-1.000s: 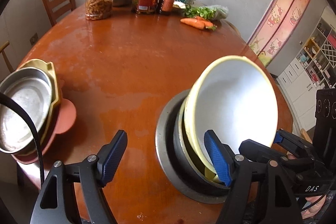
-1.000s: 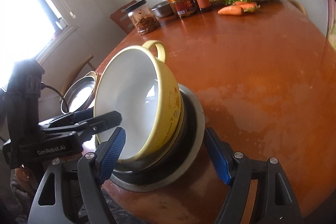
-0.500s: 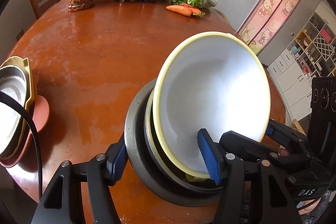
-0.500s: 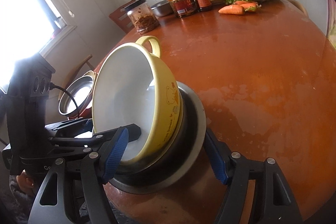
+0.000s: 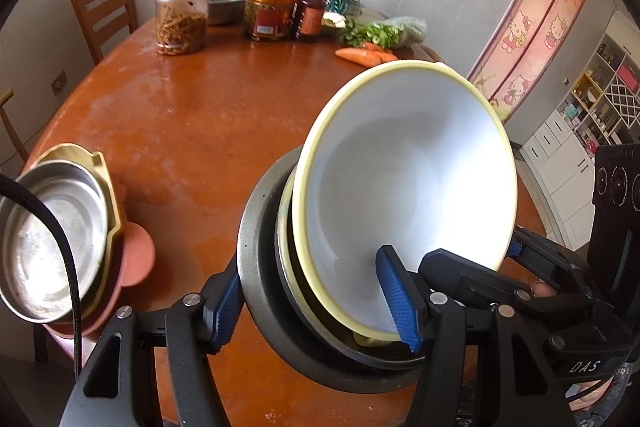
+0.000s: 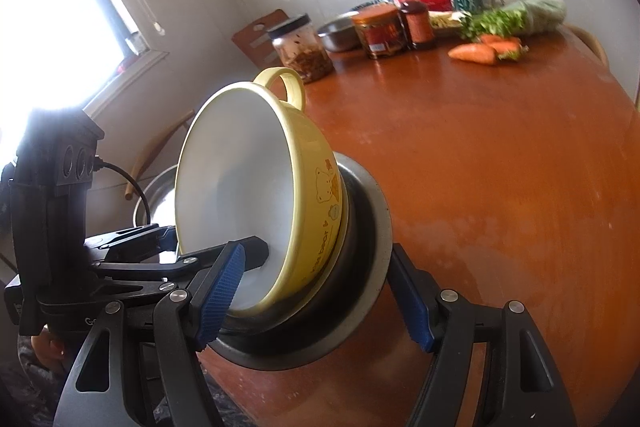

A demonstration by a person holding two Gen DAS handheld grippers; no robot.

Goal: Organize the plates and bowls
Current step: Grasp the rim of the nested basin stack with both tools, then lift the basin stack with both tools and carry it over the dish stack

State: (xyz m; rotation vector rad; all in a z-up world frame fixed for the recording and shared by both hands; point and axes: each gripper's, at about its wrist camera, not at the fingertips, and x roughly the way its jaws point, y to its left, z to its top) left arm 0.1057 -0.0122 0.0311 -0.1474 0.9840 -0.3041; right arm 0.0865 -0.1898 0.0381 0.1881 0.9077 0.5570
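Both grippers' fingers (image 5: 390, 291) (image 6: 218, 293) pinch tilted bowl stack (image 5: 264, 267) rims; table (image 5: 200, 123) beyond clear.

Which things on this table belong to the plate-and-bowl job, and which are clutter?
Job: yellow handled bowl, tilted in dark nested metal pans; steel dish stack on pink plate.

Clutter: glass jars, sauce bottle, carrots, bagged greens.

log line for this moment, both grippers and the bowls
left gripper: shut on bowl stack | right gripper: shut on bowl stack | yellow bowl: top, tilted | grey dish: bottom | second pile: apart, untouched
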